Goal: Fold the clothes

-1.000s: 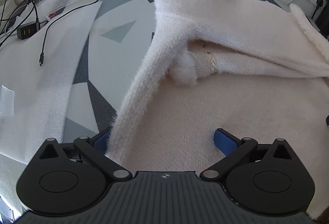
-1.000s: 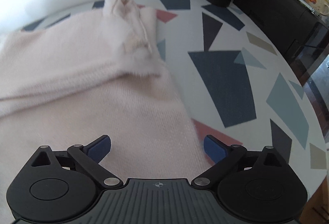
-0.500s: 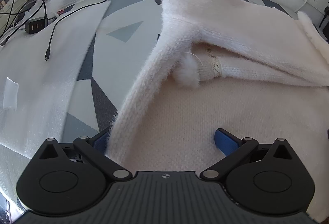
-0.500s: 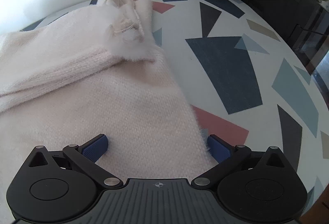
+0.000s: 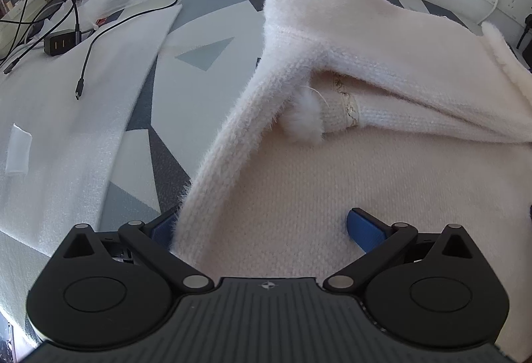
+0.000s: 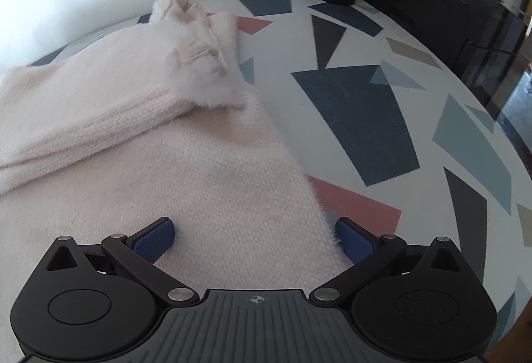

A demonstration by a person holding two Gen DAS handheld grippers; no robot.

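Pale pink sweater point(image 6: 139, 143); tablecloth point(image 6: 382, 70) white, navy-grey-pink shapes.

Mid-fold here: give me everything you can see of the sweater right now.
The sweater is a pale pink, fuzzy knit lying flat on the patterned tabletop. Both sleeves are folded across the body, ribbed cuffs with fluffy trim meeting near the middle. The left gripper and right gripper, both open, straddle its near edge at opposite corners, fingers beside the fabric, not clamped on it.

Left tongs point(image 5: 262, 226) and right tongs point(image 6: 254, 235) — both spread wide, 2 blue pads apiece, low and level.
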